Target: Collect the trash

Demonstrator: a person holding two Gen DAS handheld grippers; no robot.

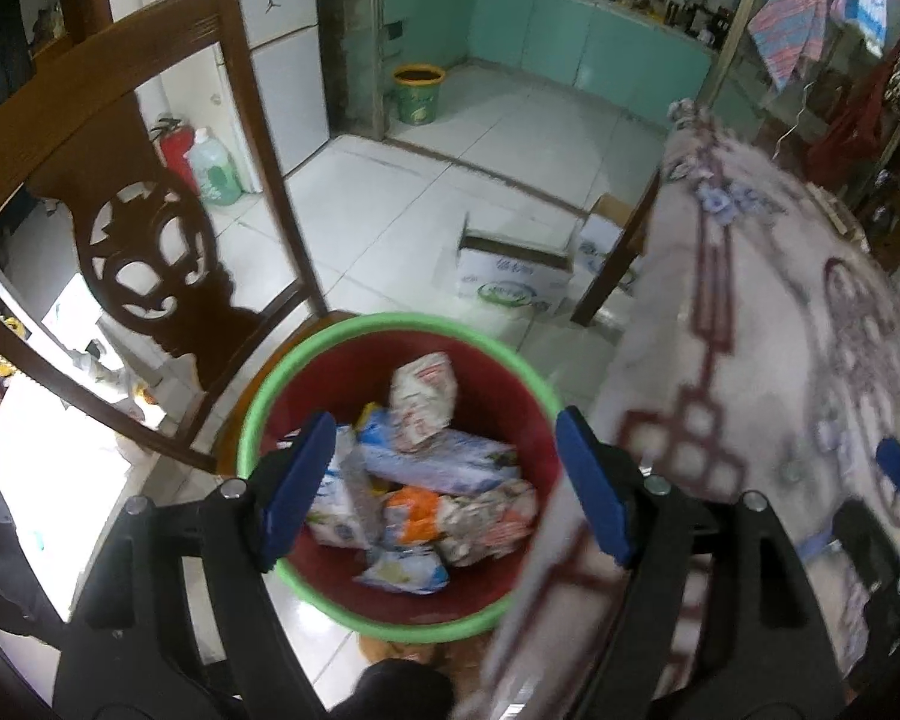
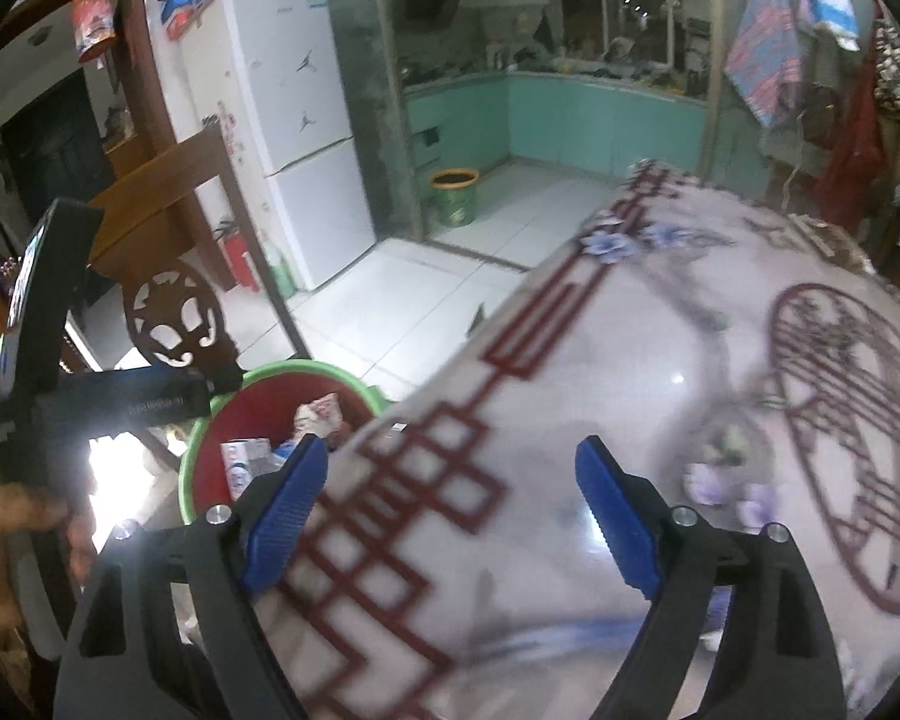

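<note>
Left gripper (image 1: pixel 444 486) spread wide and empty directly above red bin (image 1: pixel 390 624) already holding crumpled wrappers (image 1: pixel 444 462), right gripper (image 2: pixel 459 516) likewise parted and empty over patterned tablecloth (image 2: pixel 660 372), bin lying to its left, nearer left hand.

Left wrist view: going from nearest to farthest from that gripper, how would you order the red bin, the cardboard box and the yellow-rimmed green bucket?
1. Red bin, directly below the left gripper.
2. Cardboard box, on the floor past the bin.
3. Green bucket, far back at the kitchen entrance.
</note>
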